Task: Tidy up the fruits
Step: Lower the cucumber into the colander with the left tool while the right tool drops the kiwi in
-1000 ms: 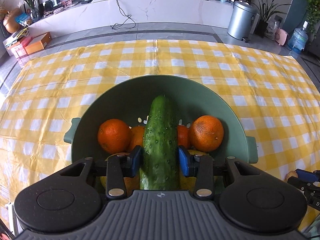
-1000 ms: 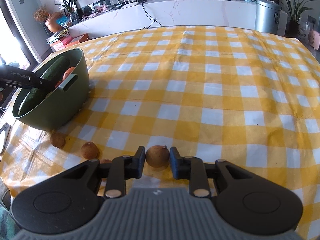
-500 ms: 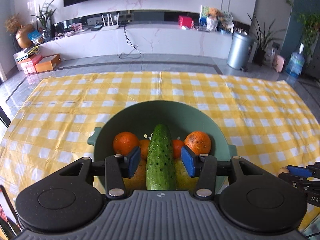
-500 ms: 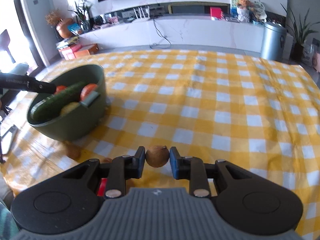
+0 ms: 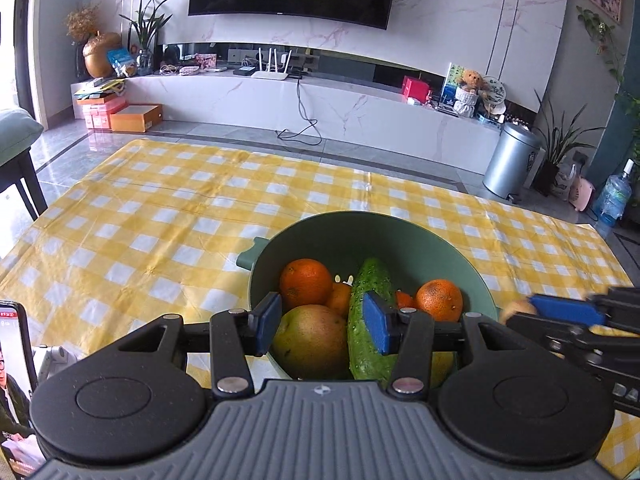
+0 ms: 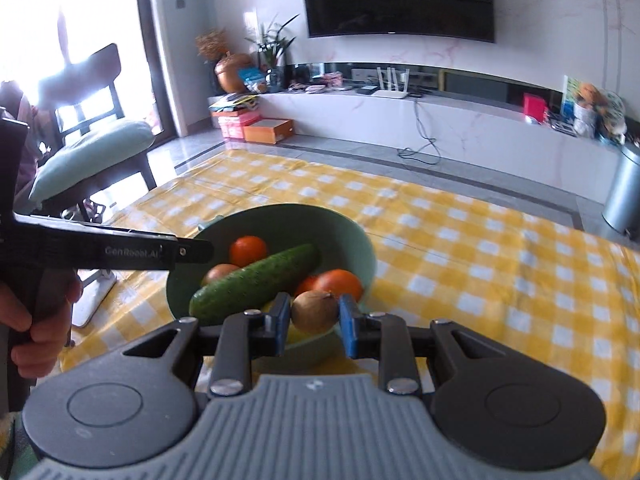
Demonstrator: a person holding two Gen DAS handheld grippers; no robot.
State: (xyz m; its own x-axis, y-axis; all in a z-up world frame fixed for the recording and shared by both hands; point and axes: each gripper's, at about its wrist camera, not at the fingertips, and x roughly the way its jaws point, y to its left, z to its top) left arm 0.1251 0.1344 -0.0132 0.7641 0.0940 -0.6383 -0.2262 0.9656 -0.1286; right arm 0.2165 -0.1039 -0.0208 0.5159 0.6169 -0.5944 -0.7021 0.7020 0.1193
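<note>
A green bowl [image 5: 400,236] stands on the yellow checked tablecloth and holds oranges [image 5: 306,282], a cucumber [image 5: 370,280] and a mango [image 5: 310,340]. My left gripper [image 5: 322,328] is open and empty, raised above the bowl's near side. My right gripper [image 6: 314,322] is shut on a small brown round fruit [image 6: 314,312] and holds it in the air just before the bowl's rim [image 6: 360,236]. The cucumber [image 6: 256,280] lies across the bowl. The right gripper's fingers [image 5: 560,310] with the fruit show at the right of the left wrist view.
The yellow checked cloth [image 5: 160,220] covers the table beyond the bowl. A phone [image 5: 16,380] stands at the table's near left. A chair with a pale cushion [image 6: 92,148] stands left of the table. The left gripper's finger [image 6: 120,252] reaches in over the bowl's left side.
My left gripper let go of the cucumber, opened wider and rose back from the bowl. My right gripper lifted the brown fruit off the cloth and carried it left to the bowl.
</note>
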